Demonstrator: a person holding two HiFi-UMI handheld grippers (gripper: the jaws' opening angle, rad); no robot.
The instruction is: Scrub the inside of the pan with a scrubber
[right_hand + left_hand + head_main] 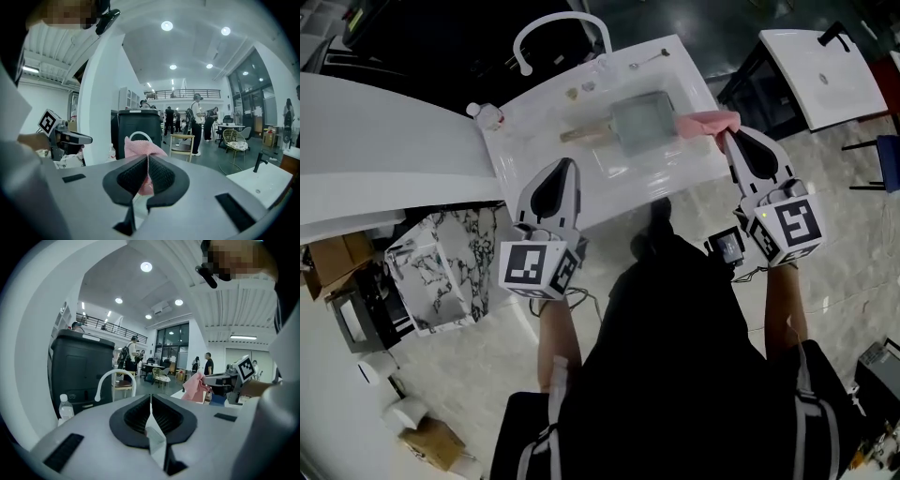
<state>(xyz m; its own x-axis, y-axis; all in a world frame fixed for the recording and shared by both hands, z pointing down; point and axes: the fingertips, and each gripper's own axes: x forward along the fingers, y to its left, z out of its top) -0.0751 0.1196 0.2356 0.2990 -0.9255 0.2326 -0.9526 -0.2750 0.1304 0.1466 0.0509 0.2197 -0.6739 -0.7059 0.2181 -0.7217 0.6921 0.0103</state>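
A square grey pan [639,123] with a wooden handle [584,133] lies in the white sink basin [546,133]. My right gripper [733,133] is shut on a pink scrubber cloth [709,122] at the basin's right edge, just right of the pan. In the right gripper view the pink cloth [142,147] bunches up past the closed jaws. My left gripper [565,162] hovers over the basin's near edge, shut and empty, below the pan handle. In the left gripper view the right gripper [220,379] shows with the pink cloth [195,388] hanging from it.
A white arched faucet [555,28] rises behind the basin. A small bottle [487,114] stands at its left corner, small bits and a spoon [648,60] lie along the back. A marble-patterned box [436,269] sits on the floor to the left. Another white sink [825,70] stands to the right.
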